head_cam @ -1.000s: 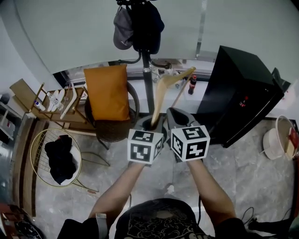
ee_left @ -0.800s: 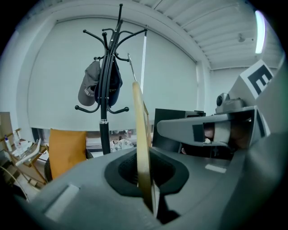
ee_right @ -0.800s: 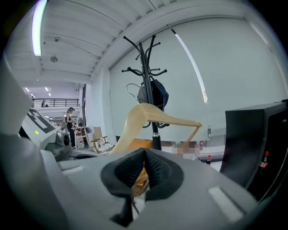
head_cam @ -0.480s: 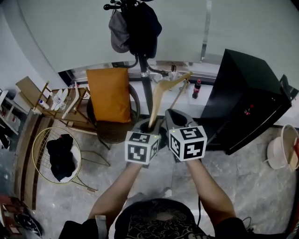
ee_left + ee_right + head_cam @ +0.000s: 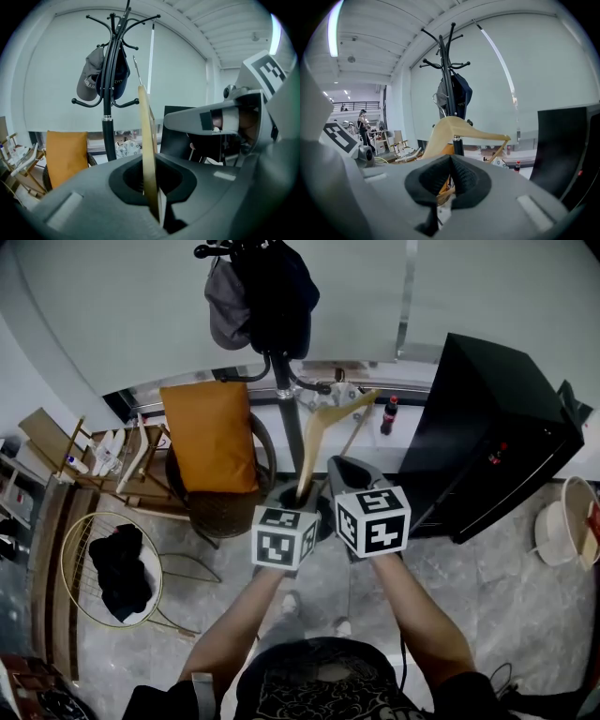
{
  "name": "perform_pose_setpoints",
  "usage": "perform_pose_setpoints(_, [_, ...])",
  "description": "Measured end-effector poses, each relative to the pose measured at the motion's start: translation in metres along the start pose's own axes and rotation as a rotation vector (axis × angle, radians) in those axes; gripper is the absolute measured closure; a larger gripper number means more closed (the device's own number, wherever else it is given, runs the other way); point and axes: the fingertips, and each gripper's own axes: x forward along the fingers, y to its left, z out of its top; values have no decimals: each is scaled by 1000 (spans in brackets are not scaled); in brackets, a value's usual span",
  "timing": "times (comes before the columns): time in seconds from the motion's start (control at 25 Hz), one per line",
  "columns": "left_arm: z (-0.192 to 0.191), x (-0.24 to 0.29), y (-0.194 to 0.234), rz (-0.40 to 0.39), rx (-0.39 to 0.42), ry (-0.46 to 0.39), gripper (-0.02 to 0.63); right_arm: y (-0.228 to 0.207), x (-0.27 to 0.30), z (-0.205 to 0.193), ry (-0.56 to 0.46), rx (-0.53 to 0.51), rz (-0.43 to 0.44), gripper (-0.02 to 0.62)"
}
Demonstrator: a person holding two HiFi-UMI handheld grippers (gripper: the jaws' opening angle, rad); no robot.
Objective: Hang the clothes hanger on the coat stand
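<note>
A light wooden clothes hanger (image 5: pixel 322 424) rises from my left gripper (image 5: pixel 302 493), which is shut on its lower end. In the left gripper view the hanger (image 5: pixel 147 140) runs edge-on up between the jaws of the left gripper (image 5: pixel 153 190), its metal hook near the top. The black coat stand (image 5: pixel 284 390) stands just beyond, a grey cap (image 5: pixel 221 315) and dark clothing hanging on its upper hooks. My right gripper (image 5: pixel 349 472) sits beside the left one, apart from the hanger. Its pads meet in the right gripper view, where the right gripper (image 5: pixel 450 166) holds nothing.
A chair with an orange cushion (image 5: pixel 210 437) stands left of the stand's pole. A tall black cabinet (image 5: pixel 492 437) is at the right, a cola bottle (image 5: pixel 386 415) by the window sill. A round wire basket (image 5: pixel 111 563) with dark cloth and a wooden rack (image 5: pixel 89 457) are at the left.
Both grippers and the hanger keep nearly the same pose. The head view has shifted a little, and the coat stand's top sits slightly further left.
</note>
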Motion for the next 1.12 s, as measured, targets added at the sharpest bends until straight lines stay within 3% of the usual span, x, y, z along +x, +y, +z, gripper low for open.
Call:
perform_pose_setpoints(0.6, [-9, 30, 62, -122, 62, 16, 588, 21, 63, 3, 22, -14, -124, 594])
perform_pose_setpoints(1.12, [-16, 48, 87, -192, 98, 31, 588, 27, 80, 4, 22, -12, -224, 594])
